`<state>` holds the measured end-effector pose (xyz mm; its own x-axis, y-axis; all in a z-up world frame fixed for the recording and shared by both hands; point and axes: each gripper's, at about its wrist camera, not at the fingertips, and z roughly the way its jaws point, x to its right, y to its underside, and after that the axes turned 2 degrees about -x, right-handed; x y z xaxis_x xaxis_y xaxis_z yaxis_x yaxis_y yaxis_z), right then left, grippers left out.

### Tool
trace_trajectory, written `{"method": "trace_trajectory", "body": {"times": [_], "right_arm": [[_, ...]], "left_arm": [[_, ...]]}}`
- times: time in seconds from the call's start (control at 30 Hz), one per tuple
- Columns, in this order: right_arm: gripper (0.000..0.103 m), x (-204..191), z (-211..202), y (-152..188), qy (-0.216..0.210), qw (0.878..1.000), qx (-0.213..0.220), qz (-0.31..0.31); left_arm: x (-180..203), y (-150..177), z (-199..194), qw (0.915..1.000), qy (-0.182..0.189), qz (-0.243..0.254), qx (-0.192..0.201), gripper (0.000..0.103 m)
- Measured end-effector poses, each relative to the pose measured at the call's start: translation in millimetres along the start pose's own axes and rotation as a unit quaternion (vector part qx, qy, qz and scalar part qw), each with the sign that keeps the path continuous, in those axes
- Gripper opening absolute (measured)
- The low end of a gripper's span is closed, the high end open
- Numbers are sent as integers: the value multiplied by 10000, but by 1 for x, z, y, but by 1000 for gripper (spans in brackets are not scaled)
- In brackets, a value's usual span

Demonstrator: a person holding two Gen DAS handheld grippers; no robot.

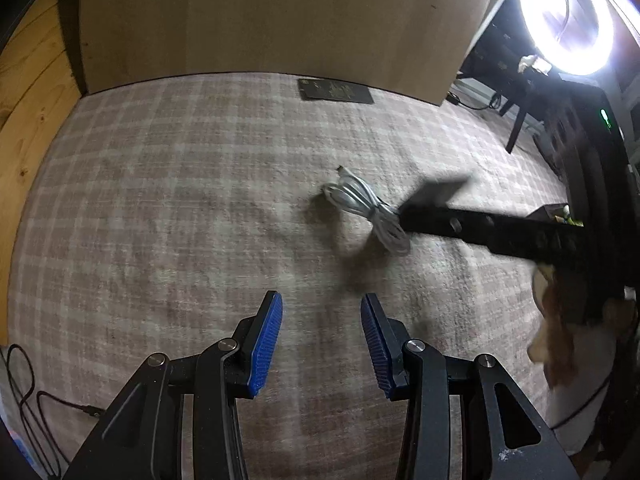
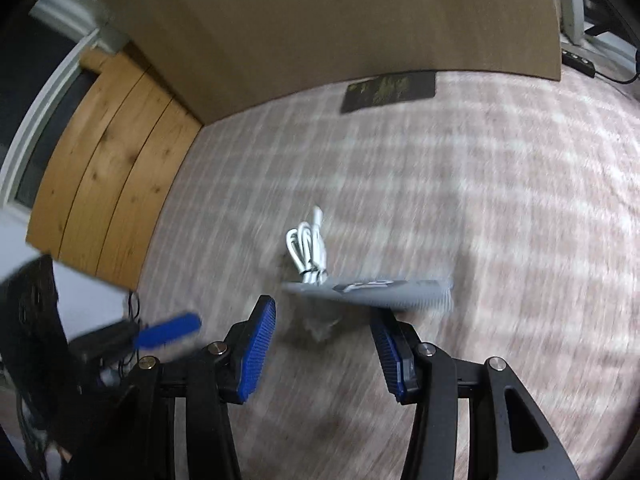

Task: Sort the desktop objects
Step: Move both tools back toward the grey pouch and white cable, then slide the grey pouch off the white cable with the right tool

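Hovering low over the plaid-clothed counter (image 1: 160, 184), the left hand-held gripper (image 1: 322, 344) has its blue pads spread wide with nothing between them. Ahead of it and a little to the right lies a bundled white cable (image 1: 366, 210), coiled and tied near the middle, resting on the cloth. The right hand-held gripper (image 1: 436, 194) reaches in from the right in that view, its dark tip touching or just over the cable's near-right end; motion blur hides exactly how they meet.

From the right wrist camera, the right hand-held gripper (image 2: 322, 354) also stands wide apart. A flat grey card-like object (image 2: 372, 292) sits at the tip of its right finger, blurred, and I cannot tell whether it is merely lying against that finger or caught on it. The white cable (image 2: 308, 250) pokes out just beyond the grey piece, partly covered by it.

At the far edge of the counter a dark flat rectangular item (image 1: 335, 90) lies against the base of a brown cardboard backboard (image 1: 280, 16). A bright ring light (image 1: 566, 16) glares at the far right, and wooden planks (image 2: 108, 160) show at the left.
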<state>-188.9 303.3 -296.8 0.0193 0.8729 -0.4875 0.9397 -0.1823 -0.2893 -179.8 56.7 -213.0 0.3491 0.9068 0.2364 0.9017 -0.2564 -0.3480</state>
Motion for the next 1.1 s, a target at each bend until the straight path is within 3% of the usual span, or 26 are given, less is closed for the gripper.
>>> {"method": "trace_trajectory", "body": {"times": [0.33, 0.5, 0.63, 0.8, 0.93, 1.03, 1.1], "right_arm": [[45, 3, 14, -16, -50, 9995, -283, 139], [45, 10, 5, -16, -358, 9981, -213, 456], [45, 15, 10, -15, -684, 9944, -405, 692], [45, 21, 7, -20, 152, 9977, -237, 624], [45, 28, 0, -25, 314, 9974, -143, 635], [46, 21, -2, -32, 751, 9965, -87, 365], [52, 18, 4, -38, 800, 9961, -239, 280]], "left_arm": [[17, -19, 36, 9987, 443, 81, -219, 45], [19, -23, 49, 9975, 663, 33, -241, 45], [24, -31, 58, 9968, 746, 63, -263, 45], [31, -39, 65, 9988, 399, 171, -245, 43], [29, -42, 66, 9995, 91, 187, -239, 25], [23, -44, 66, 9997, 36, 58, -244, 25], [21, -44, 65, 9997, -125, 58, -221, 25]]}}
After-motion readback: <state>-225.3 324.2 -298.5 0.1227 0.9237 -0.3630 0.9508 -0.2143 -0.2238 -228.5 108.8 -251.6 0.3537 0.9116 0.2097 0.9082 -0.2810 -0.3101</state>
